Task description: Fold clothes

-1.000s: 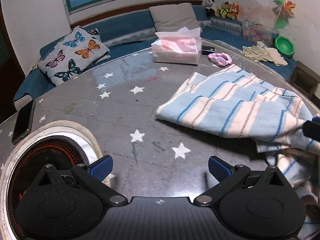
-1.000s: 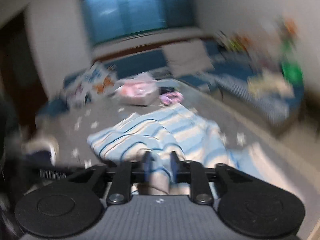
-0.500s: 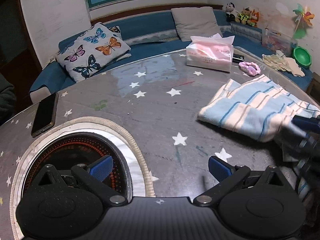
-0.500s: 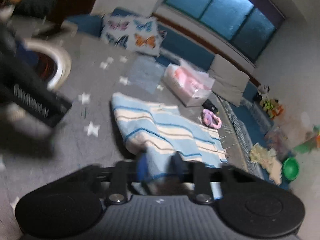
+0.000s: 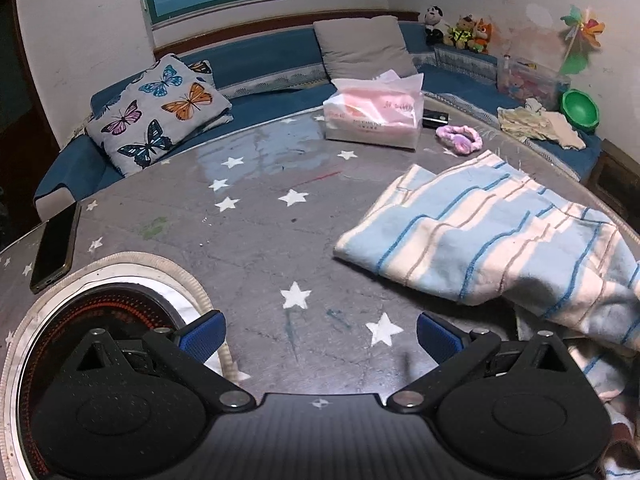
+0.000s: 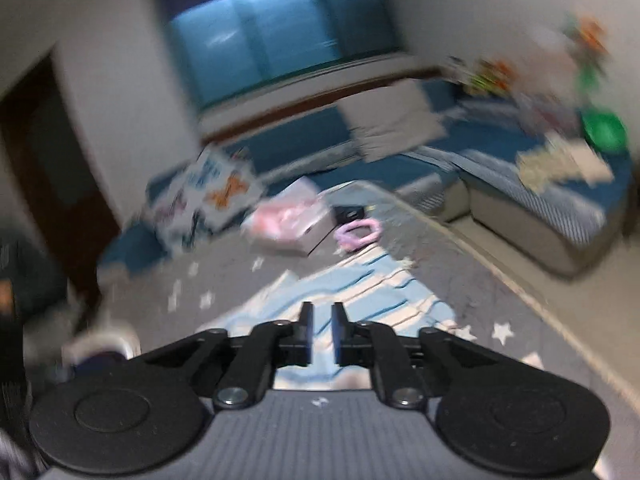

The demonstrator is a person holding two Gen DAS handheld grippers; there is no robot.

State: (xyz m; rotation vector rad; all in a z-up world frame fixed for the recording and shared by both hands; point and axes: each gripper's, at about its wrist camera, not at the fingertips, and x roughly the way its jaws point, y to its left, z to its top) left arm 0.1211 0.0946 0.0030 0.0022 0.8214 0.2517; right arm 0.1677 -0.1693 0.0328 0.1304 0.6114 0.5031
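A blue and white striped cloth (image 5: 480, 240) lies partly folded on the right of the grey star-printed table (image 5: 260, 240). Its near edge is bunched at the lower right of the left wrist view. My left gripper (image 5: 320, 336) hovers over bare tabletop left of the cloth, jaws wide open and empty. In the blurred right wrist view my right gripper (image 6: 323, 334) hangs above the cloth (image 6: 360, 292). Its jaws are closing and stand a narrow gap apart. I see no fabric pinched between them, only cloth lying beneath.
At the far side of the table are a pink tissue box (image 5: 374, 120), a black remote (image 5: 436, 118) and a pink scrunchie (image 5: 459, 139). A phone (image 5: 56, 248) lies at the left edge by a round inset burner (image 5: 100, 308). A blue sofa (image 5: 264, 60) curves behind.
The right gripper has risen and swung, and its jaws have narrowed. The fabric seen between its fingers earlier is no longer there. The left gripper stays open.
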